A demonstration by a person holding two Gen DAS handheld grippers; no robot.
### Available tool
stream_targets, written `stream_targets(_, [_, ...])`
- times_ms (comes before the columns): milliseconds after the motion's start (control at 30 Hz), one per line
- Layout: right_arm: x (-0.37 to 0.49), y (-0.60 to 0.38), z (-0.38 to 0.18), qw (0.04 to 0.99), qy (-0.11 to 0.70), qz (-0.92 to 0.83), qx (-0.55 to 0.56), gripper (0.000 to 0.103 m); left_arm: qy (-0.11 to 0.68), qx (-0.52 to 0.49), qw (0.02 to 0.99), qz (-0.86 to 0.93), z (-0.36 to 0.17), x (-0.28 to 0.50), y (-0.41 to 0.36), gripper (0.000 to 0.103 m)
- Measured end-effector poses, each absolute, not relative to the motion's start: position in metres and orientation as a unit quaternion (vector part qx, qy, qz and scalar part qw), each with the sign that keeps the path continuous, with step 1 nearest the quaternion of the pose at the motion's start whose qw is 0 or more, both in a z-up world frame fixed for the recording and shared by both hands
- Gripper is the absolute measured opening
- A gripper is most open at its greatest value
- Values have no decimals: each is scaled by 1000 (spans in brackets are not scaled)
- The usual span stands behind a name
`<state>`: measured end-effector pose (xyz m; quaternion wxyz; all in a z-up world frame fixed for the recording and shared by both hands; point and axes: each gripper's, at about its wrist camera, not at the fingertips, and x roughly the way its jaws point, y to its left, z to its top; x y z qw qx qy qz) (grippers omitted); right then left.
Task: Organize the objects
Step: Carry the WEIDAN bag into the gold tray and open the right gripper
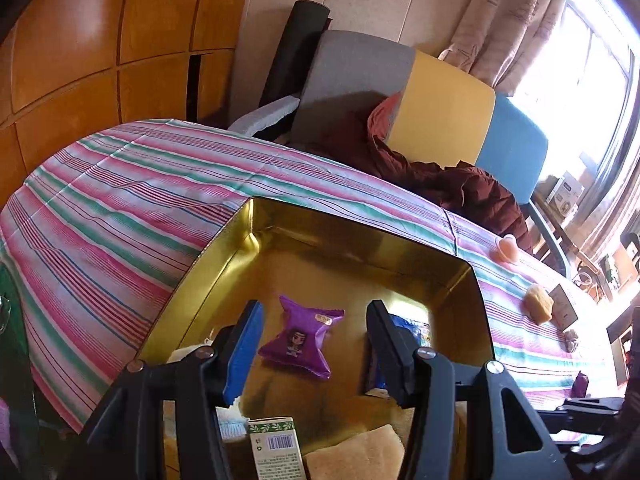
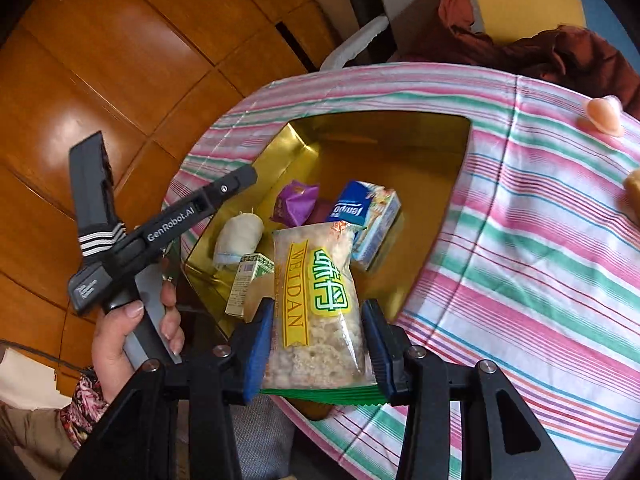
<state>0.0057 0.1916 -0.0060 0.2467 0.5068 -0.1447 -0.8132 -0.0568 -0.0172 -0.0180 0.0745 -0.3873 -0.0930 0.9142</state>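
On the striped desk (image 2: 540, 240) we see a gold tin (image 2: 384, 136) near its left edge. Our right gripper (image 2: 318, 336) pinches a rice cracker packet (image 2: 316, 300) over the tin; our left gripper (image 1: 316, 344) hangs wide open, empty, above a purple candy (image 1: 300, 336) inside it.

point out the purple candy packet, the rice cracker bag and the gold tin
purple candy packet (image 1: 298, 338), left wrist view, middle of the wrapper
rice cracker bag (image 2: 316, 304), right wrist view, on its green label
gold tin (image 1: 340, 224), left wrist view, far rim
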Motion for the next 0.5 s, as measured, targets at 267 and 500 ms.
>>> stream_targets(267, [-39,180,-18,164,-132,-839,502,45,-116,-392,58,911,-19,-62,-37,54])
stream_targets(500, [-80,177,-22,90,-68,-863,492,45,-125,-399,63,906,-23,-63,-40,54])
